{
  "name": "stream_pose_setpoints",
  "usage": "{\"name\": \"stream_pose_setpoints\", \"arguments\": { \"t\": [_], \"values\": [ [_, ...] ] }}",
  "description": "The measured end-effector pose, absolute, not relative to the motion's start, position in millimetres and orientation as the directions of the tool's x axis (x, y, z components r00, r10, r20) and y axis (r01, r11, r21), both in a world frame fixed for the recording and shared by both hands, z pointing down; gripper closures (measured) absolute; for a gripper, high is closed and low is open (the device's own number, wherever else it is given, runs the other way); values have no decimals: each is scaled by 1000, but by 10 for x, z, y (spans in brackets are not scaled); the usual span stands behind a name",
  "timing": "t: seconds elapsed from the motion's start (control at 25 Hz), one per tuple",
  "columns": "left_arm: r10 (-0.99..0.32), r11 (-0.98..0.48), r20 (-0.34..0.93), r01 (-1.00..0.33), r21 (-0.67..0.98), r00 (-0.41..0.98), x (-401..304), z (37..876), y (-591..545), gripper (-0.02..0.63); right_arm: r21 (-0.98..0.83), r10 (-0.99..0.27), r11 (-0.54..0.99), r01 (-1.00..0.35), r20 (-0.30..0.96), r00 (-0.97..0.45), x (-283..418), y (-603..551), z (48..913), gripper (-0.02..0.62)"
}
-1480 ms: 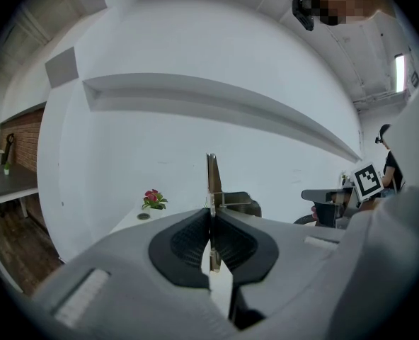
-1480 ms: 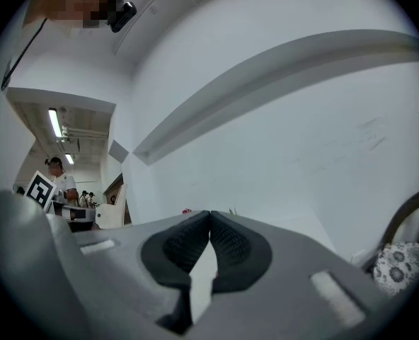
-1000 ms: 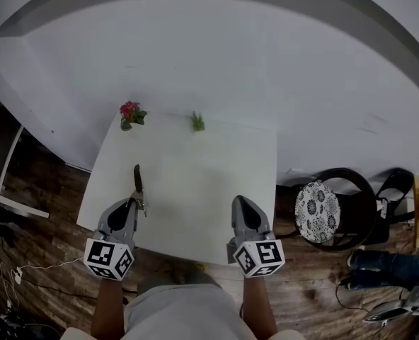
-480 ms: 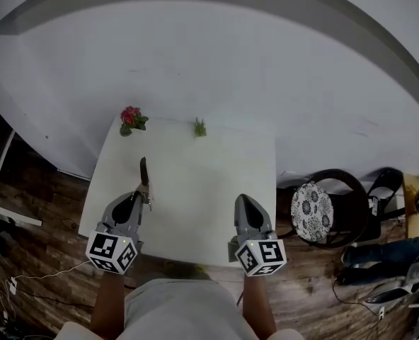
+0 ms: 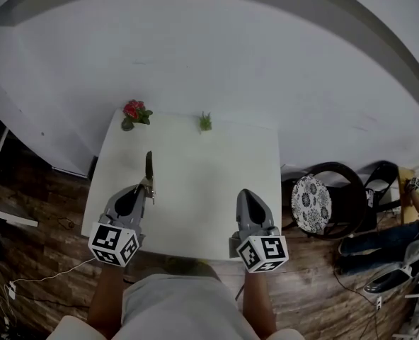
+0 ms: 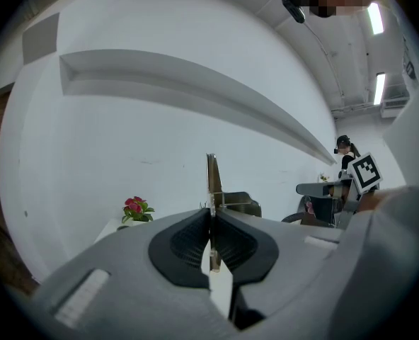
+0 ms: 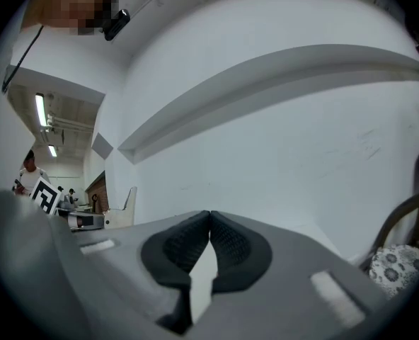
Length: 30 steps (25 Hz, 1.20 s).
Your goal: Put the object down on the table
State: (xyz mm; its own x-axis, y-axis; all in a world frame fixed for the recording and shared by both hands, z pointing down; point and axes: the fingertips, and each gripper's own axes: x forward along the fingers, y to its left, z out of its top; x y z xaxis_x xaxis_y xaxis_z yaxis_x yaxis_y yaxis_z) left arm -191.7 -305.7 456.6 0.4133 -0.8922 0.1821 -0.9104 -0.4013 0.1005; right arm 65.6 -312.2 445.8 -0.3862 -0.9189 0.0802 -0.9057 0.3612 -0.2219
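Now l. tool (image 5: pixel 146 188) clamps metal utensil (image 5: pixel 148 166) above table (image 5: pixel 202 183); r. tool (image 5: pixel 246 194) closed, empty.

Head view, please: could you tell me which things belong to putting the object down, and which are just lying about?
In the job:
left gripper, jaws shut on the thin metal tool
white table, where it is to go

Lying about:
red flowers
small green plant
chair with patterned cushion
right gripper, jaws shut, empty

Soft even light, bright white wall (image 5: pixel 216 62), dim wooden floor (image 5: pixel 39 261), heavy fisheye bending, dark corners
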Motion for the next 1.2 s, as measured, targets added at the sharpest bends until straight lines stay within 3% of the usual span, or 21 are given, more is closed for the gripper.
{"name": "stream_pose_setpoints", "arguments": {
  "t": [0.72, 1.2],
  "values": [
    [-822, -522, 359, -836, -168, 442, -1912, 5082, -3303, 595, -225, -930, 328, -917, 93, -356, 558, -2999, 4498, 592],
    [-773, -613, 525, -632, -474, 355, -1826, 5550, -3491, 595, -246, -919, 341, -907, 118, -377, 528, -3028, 4625, 592]
  ]
}}
